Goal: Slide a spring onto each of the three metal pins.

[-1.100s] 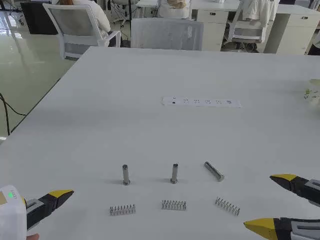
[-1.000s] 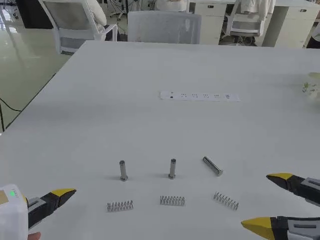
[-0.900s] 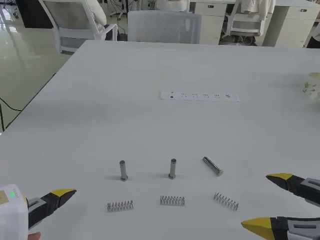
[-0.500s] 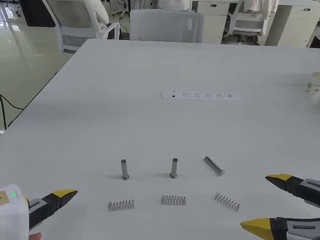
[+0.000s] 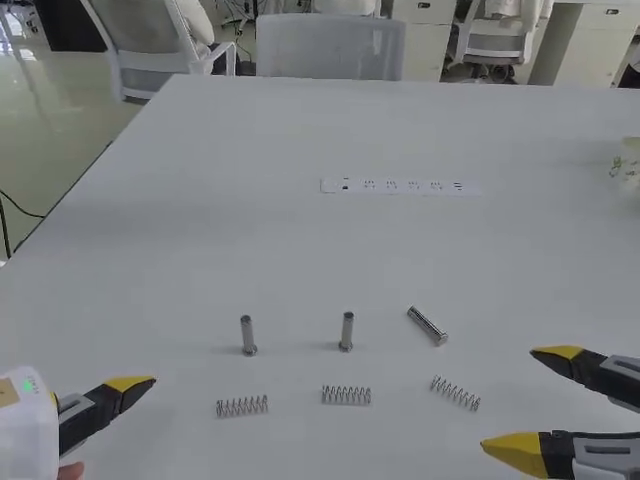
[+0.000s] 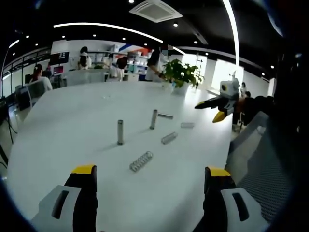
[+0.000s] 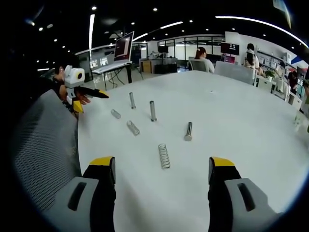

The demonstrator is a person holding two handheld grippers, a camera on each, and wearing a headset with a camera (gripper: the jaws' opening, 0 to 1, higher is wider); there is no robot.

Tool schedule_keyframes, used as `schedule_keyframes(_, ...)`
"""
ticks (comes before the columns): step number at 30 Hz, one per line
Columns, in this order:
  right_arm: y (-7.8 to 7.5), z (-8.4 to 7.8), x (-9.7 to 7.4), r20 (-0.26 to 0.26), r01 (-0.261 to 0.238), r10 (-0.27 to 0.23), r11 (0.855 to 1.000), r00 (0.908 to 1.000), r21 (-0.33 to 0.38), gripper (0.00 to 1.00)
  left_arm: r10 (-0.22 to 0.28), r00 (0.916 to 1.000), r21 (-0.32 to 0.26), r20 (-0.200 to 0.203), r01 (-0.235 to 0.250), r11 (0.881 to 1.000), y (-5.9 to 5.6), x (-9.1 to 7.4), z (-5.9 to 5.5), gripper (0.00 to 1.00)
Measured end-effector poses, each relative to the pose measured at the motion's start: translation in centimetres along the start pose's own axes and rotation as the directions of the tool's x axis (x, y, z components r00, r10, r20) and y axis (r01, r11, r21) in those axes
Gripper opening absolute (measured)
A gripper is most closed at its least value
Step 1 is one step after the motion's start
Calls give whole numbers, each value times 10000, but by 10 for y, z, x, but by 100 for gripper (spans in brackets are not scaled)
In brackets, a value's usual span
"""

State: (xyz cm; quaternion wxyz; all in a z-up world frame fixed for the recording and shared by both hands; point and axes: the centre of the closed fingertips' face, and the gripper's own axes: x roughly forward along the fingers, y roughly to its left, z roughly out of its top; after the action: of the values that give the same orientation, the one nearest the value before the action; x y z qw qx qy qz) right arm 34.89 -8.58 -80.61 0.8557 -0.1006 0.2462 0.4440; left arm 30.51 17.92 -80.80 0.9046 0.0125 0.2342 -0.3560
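Observation:
Two metal pins stand upright on the white table [image 5: 300, 250], the left pin [image 5: 248, 335] and the middle pin [image 5: 346, 331]. A third pin [image 5: 427, 325] lies on its side to their right. Three springs lie flat in a row nearer me: the left spring [image 5: 242, 405], the middle spring [image 5: 346, 395] and the right spring [image 5: 455, 393]. My left gripper [image 6: 150, 170] is open and holds nothing, facing the left spring [image 6: 141, 161] from the table's near left. My right gripper [image 5: 530, 402] is open and holds nothing at the near right, with the right spring [image 7: 164, 155] just ahead of it.
A white power strip [image 5: 392, 186] is set in the table's middle, beyond the pins. Office chairs [image 5: 330, 45] stand past the far edge. A small plant [image 5: 628, 170] sits at the table's right edge. The table's left edge drops to a glossy floor [image 5: 50, 130].
The head view has shifted slightly. Pins, springs and both grippers stay where they were.

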Motion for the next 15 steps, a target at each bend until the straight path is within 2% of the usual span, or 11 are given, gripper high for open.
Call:
schedule_keyframes(6, -3, -4, 0, -47, 60, -60, 9999, 10000, 113, 78, -15, 10000, 34, -26, 16, 10000, 0, 1, 1, 88)
schedule_keyframes(15, -4, -2, -1, 21, 42, -42, 9999, 10000, 142, 78, 22, 10000, 53, 20, -22, 10000, -1, 0, 3, 88)
